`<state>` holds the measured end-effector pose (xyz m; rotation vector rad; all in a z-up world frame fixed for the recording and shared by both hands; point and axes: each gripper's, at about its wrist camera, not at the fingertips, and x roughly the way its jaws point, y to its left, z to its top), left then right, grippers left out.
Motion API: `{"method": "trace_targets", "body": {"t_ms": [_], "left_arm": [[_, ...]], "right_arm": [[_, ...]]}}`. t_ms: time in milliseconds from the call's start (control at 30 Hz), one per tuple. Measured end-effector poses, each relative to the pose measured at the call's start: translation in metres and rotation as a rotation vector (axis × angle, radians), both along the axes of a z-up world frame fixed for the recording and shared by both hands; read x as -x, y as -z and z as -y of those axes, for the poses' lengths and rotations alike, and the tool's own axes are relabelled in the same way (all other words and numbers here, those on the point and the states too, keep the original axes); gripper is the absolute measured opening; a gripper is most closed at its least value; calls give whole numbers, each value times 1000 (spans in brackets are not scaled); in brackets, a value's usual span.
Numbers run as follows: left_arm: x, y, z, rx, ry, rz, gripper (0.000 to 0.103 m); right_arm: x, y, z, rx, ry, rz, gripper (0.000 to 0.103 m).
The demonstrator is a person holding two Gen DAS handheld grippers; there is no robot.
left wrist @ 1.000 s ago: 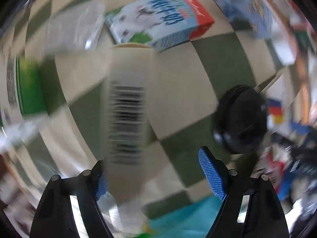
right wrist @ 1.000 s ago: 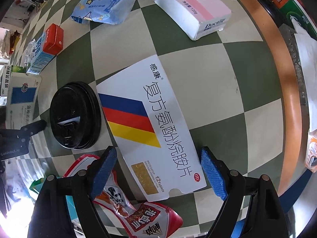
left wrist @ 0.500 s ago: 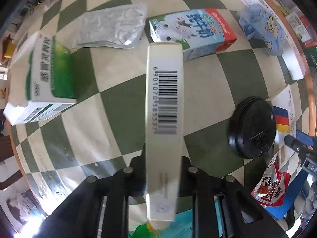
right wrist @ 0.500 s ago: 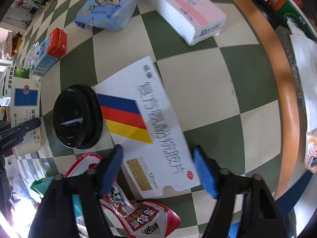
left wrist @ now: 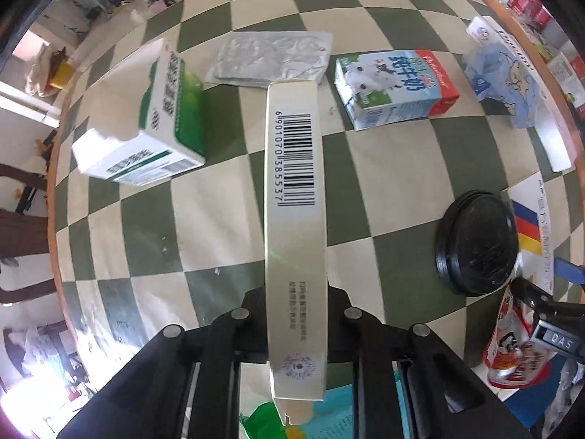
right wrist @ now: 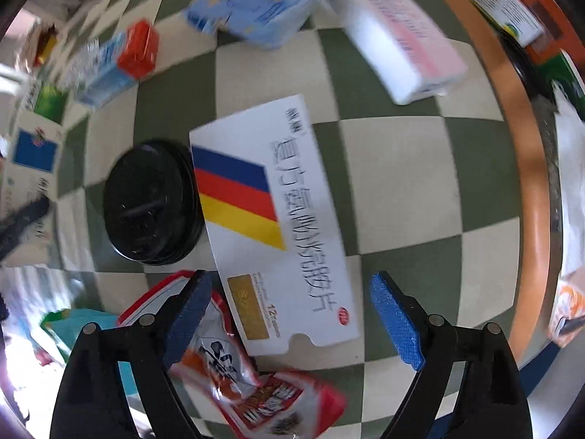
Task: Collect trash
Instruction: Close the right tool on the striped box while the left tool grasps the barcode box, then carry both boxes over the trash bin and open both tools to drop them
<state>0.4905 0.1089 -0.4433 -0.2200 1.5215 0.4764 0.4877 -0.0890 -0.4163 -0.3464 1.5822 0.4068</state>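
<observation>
My left gripper (left wrist: 296, 314) is shut on a long cream carton with a barcode (left wrist: 295, 197) and holds it edge-up above the checkered table (left wrist: 219, 219). My right gripper (right wrist: 292, 314) is open, its blue pads either side of the near end of a flat white medicine box with blue, red and yellow stripes (right wrist: 270, 216). A black cup lid (right wrist: 151, 201) lies just left of that box; it also shows in the left wrist view (left wrist: 475, 241). A red snack wrapper (right wrist: 256, 380) lies under the right gripper's left finger.
A green-and-white box (left wrist: 146, 124), a silver foil pouch (left wrist: 270, 58), a blue milk carton (left wrist: 395, 87) and a blue tissue pack (left wrist: 504, 84) lie on the far half. A pink-and-white box (right wrist: 402, 47) sits near the table's orange rim (right wrist: 526, 168).
My left gripper closed on the barcode carton and lifted it off the table. My right gripper moved back slightly over the striped box; its view is now blurred.
</observation>
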Motion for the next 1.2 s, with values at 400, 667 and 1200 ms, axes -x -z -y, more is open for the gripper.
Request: {"method": "trace_targets", "body": {"t_ms": [400, 667, 1200], "left_arm": [[74, -65, 22, -72, -69, 75, 14], [132, -139, 31, -83, -116, 209, 14], [372, -223, 74, -5, -66, 377, 14]], "right_arm": [[24, 0, 9, -34, 150, 120, 78], [53, -63, 33, -142, 195, 217, 78], [205, -213, 78, -327, 154, 310, 78]]}}
